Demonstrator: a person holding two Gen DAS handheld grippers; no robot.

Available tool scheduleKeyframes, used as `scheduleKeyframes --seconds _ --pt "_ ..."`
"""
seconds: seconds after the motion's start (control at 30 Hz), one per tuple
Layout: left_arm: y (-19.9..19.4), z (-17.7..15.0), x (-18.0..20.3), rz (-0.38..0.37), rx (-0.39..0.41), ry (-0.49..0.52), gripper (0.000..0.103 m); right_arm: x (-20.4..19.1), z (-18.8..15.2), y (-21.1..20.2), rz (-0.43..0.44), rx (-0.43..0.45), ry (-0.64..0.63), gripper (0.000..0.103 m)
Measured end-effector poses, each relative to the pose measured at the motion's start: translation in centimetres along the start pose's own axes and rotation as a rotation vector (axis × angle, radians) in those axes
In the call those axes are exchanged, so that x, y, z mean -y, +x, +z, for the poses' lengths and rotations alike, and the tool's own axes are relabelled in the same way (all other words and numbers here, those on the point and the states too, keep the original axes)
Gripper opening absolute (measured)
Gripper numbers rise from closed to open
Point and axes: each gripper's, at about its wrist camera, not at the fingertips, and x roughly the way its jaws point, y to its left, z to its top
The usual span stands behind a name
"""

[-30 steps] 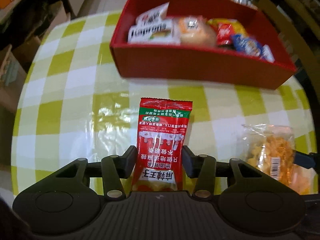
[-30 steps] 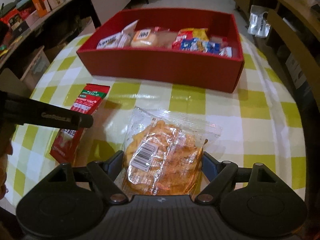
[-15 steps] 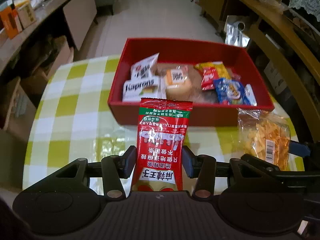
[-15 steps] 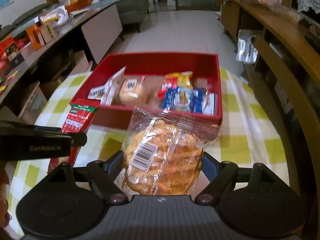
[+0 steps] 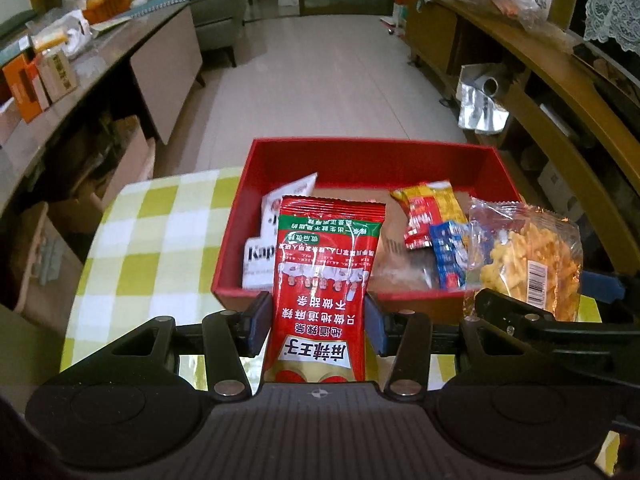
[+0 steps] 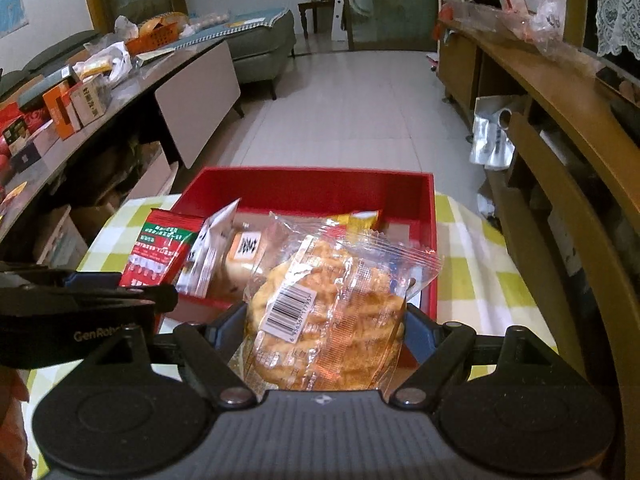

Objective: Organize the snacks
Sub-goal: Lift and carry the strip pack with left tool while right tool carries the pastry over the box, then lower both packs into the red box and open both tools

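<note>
My left gripper (image 5: 318, 324) is shut on a red snack packet (image 5: 326, 280) with green band and white print, held upright in the air. My right gripper (image 6: 326, 334) is shut on a clear bag of orange crisps (image 6: 332, 312) with a barcode label. Both packets hang in front of the red box's (image 5: 368, 156) near wall. That box (image 6: 320, 184) stands on the yellow-checked table (image 5: 160, 216) and holds several snack packs. The crisps bag (image 5: 528, 256) shows at right in the left wrist view; the red packet (image 6: 160, 252) shows at left in the right wrist view.
A long counter (image 6: 100, 96) with boxes and bags runs along the left. Wooden shelving (image 6: 560, 92) lines the right, close to the table's edge. Pale tiled floor (image 5: 320, 76) lies beyond the box, with a grey sofa (image 6: 260, 44) at the far end.
Both grippers have risen off the table with their packets and tilted up toward the room. The red box now sits lower and nearer in both views.
</note>
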Motion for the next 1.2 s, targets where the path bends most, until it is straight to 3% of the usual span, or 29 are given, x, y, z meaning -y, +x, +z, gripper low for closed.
scheduleKeyframes --seconds 0.6,1.2 --pt "2.9 3.8 0.7 0.032 0.029 -0.014 0.057 1.4 3.4 3.6 -0.015 0.020 0.020 0.089" --pt "6.6 4.7 1.0 0.086 -0.010 -0.009 0.057 2.0 4.4 8.3 -0.027 -0.020 -0.005 0.089"
